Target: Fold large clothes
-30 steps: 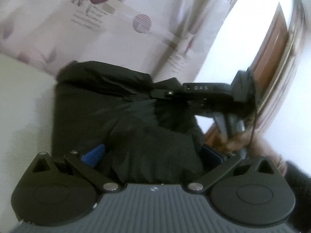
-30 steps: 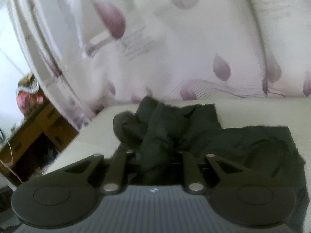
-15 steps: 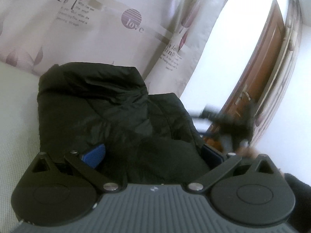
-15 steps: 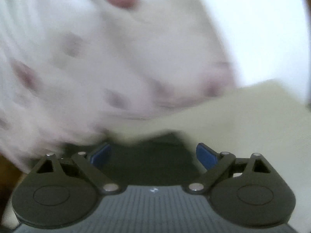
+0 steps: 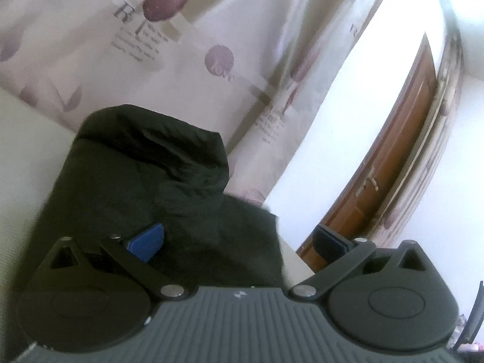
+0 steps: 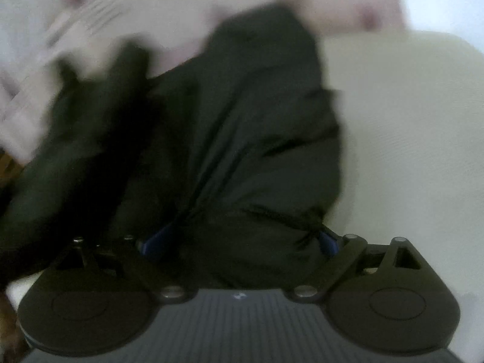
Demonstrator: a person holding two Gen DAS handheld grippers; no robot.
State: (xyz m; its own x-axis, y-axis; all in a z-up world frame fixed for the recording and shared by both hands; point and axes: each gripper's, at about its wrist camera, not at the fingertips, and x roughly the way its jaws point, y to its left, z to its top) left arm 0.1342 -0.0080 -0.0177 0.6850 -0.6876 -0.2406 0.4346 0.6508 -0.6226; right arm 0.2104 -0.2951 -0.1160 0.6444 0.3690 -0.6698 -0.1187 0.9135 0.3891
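Note:
A black garment [image 5: 151, 175] lies bunched on a cream surface [image 5: 18, 181]; it also shows in the right wrist view [image 6: 236, 139], blurred. My left gripper [image 5: 236, 242] is open just above the garment's near edge, its blue pads [image 5: 145, 240] wide apart and holding nothing. My right gripper [image 6: 239, 242] is open with its blue pads [image 6: 328, 240] on either side of a fold of the black fabric; the fabric fills the gap between them.
A curtain printed with purple leaves [image 5: 169, 48] hangs behind the cream surface. A brown wooden door [image 5: 390, 163] stands at the right past the surface's edge. The cream surface [image 6: 408, 127] extends right of the garment.
My right gripper let go of the garment, swung away, and has come back open over the black fabric. My left gripper stayed open and shifted slightly over the garment.

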